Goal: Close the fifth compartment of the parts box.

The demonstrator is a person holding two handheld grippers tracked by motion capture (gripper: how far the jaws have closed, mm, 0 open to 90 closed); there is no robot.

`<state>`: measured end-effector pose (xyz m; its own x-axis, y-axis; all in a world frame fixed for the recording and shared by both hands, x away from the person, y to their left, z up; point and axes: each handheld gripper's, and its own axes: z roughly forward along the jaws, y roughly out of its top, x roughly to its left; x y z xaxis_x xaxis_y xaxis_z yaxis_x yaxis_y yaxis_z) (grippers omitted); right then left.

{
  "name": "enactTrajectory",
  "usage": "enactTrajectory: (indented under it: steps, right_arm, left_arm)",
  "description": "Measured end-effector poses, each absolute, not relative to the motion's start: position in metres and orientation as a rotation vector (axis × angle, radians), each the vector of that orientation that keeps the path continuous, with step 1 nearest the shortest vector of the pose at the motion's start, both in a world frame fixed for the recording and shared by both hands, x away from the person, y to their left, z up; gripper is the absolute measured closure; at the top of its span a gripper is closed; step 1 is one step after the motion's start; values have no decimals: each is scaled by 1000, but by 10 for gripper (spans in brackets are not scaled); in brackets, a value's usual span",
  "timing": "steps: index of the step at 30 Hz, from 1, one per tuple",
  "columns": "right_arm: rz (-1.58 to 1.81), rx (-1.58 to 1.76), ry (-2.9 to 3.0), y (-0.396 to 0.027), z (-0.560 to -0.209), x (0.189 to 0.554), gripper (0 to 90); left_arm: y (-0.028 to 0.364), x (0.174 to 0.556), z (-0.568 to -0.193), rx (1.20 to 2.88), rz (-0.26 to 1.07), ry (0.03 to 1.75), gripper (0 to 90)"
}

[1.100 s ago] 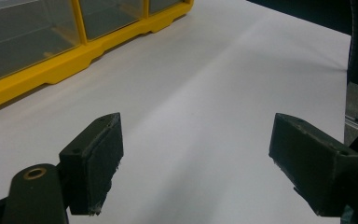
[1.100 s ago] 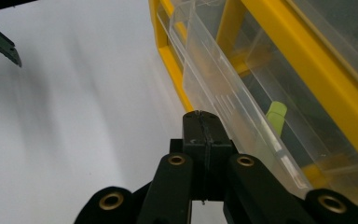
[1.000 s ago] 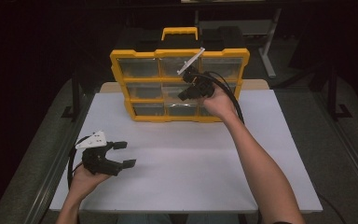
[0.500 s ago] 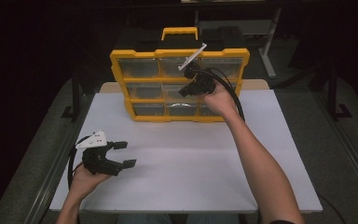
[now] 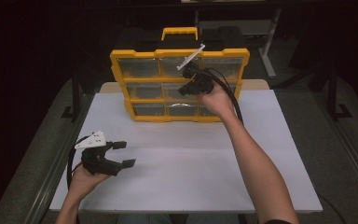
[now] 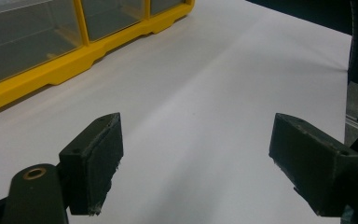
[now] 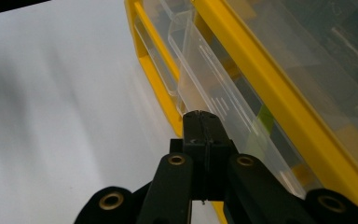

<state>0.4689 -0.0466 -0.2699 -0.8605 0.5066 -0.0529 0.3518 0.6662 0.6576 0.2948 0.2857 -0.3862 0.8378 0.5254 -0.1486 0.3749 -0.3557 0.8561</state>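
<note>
A yellow organizer [image 5: 121,79] with clear drawers stands upright at the far edge of the white table top [image 5: 191,154]. My right gripper [image 5: 185,89] is at its middle row, jaws shut. In the right gripper view its tips [image 7: 200,114] touch the front lip of a clear drawer [image 7: 205,79] that sticks slightly out of the yellow frame [image 7: 261,93]. Whether the lip is pinched between the pads I cannot tell. My left gripper [image 5: 123,154] rests low over the table's near left, open, with nothing between its pads [image 6: 100,154]. The organizer's bottom edge [image 6: 51,70] lies ahead of it.
A yellow carry handle [image 5: 179,31] tops the organizer. The right gripper's black cable [image 5: 230,98] loops down beside the forearm. Dark floor and metal stand legs [image 5: 268,56] surround the table. The white top spreads wide between the two hands.
</note>
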Motion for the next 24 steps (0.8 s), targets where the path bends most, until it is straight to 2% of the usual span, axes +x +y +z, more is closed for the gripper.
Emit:
enactTrajectory:
  steps: [24]
  right_arm:
    - [953, 687, 2553, -47, -273, 469, 889]
  left_arm:
    - [285, 296, -386, 1988, 190, 664, 176]
